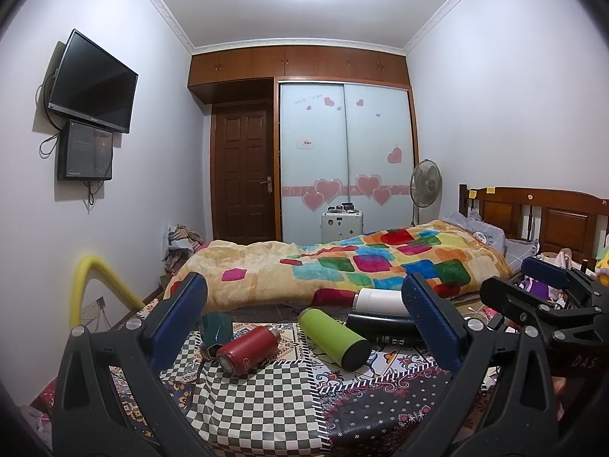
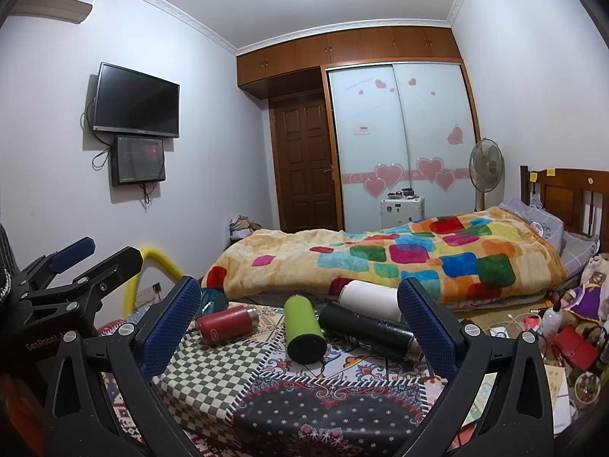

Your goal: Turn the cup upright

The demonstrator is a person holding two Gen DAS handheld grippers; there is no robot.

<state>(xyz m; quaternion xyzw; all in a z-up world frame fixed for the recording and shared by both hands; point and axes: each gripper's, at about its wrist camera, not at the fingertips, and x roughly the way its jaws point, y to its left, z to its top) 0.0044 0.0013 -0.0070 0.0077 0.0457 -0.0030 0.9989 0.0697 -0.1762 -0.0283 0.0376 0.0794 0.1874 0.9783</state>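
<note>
Several flask cups lie on their sides on a patterned cloth-covered table point(image 1: 266, 400): a red one point(image 1: 247, 348) point(image 2: 226, 323), a green one point(image 1: 335, 339) point(image 2: 303, 329), a black one point(image 1: 380, 323) point(image 2: 367, 331) and a white one point(image 1: 378, 299) point(image 2: 369, 295). A dark teal cup point(image 1: 216, 329) point(image 2: 212, 299) sits behind the red one. My left gripper point(image 1: 304, 327) is open and empty, short of the cups. My right gripper point(image 2: 298, 327) is open and empty too; it also shows at the right of the left wrist view point(image 1: 548, 289).
A bed with a colourful blanket point(image 1: 342, 262) stands right behind the table. A yellow foam tube point(image 1: 87, 285) arches at the left. Clutter and toys point(image 2: 571, 323) lie to the right of the table. A fan point(image 2: 486, 167) and a wardrobe stand at the far wall.
</note>
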